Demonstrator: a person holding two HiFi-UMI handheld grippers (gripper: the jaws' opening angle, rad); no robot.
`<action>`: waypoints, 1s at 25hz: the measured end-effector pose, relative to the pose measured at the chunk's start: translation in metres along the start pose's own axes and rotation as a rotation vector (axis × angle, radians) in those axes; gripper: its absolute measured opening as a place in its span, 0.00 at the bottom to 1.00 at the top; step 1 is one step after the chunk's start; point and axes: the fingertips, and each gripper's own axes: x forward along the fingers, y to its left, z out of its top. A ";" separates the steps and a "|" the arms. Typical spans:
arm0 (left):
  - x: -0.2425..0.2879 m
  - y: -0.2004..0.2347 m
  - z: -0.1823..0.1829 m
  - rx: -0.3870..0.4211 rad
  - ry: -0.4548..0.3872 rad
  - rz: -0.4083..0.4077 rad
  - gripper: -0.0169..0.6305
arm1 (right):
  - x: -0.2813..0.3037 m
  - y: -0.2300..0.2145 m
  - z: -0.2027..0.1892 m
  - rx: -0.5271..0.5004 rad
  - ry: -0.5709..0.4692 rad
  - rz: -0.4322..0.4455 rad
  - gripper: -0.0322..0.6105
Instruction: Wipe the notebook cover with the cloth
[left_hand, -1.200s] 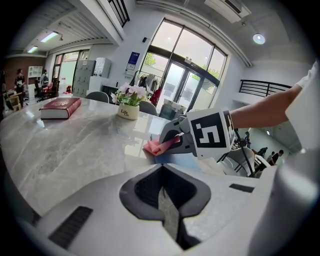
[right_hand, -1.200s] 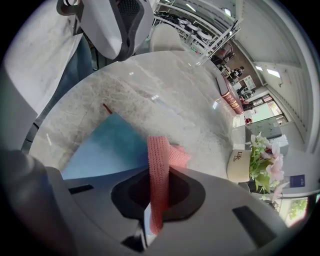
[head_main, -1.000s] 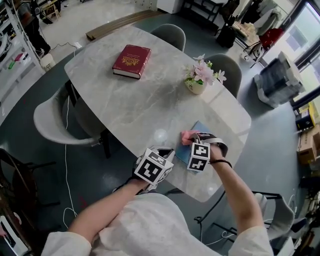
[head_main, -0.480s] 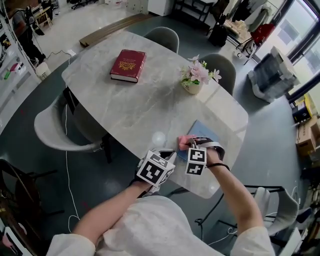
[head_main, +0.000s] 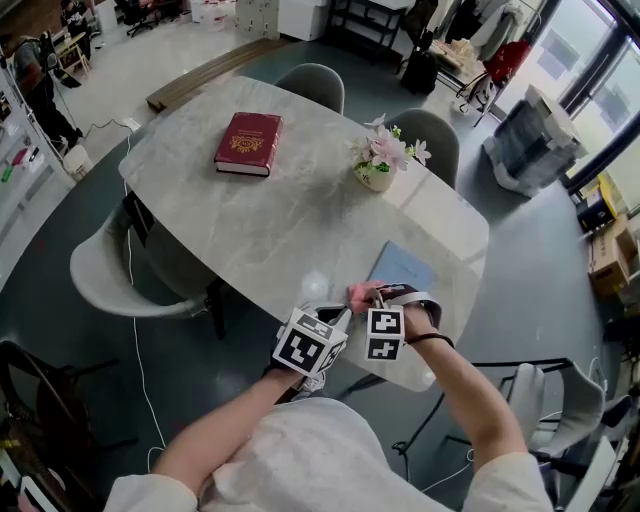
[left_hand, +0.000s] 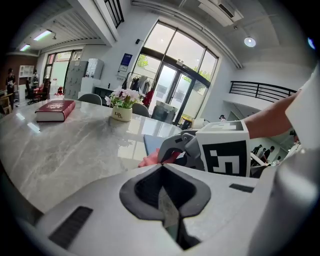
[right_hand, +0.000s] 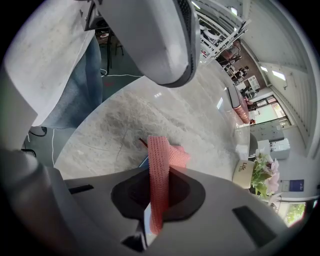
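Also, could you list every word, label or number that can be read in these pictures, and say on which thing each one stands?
"Life": on the small cream flower pot; a smaller line under it is too small to read.
Dark red hardcover book: gold emblem on the cover, any lettering too small to read.
Blue wall sign: too blurred to read.

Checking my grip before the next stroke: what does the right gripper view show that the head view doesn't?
Only the right gripper view: how the pink cloth is pinched between the shut jaws. Only the head view: the blue notebook with its whole cover, lying flat. Both: the red book, the flower pot and the marble table.
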 end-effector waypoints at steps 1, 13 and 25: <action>-0.001 0.000 0.000 0.002 -0.001 -0.002 0.04 | -0.001 0.002 0.002 0.003 0.001 0.001 0.07; -0.009 -0.006 -0.003 0.036 0.003 -0.037 0.04 | -0.017 0.014 0.013 0.149 -0.030 -0.035 0.07; -0.019 -0.026 0.010 0.112 -0.018 -0.076 0.04 | -0.077 0.016 0.014 0.617 -0.188 -0.176 0.07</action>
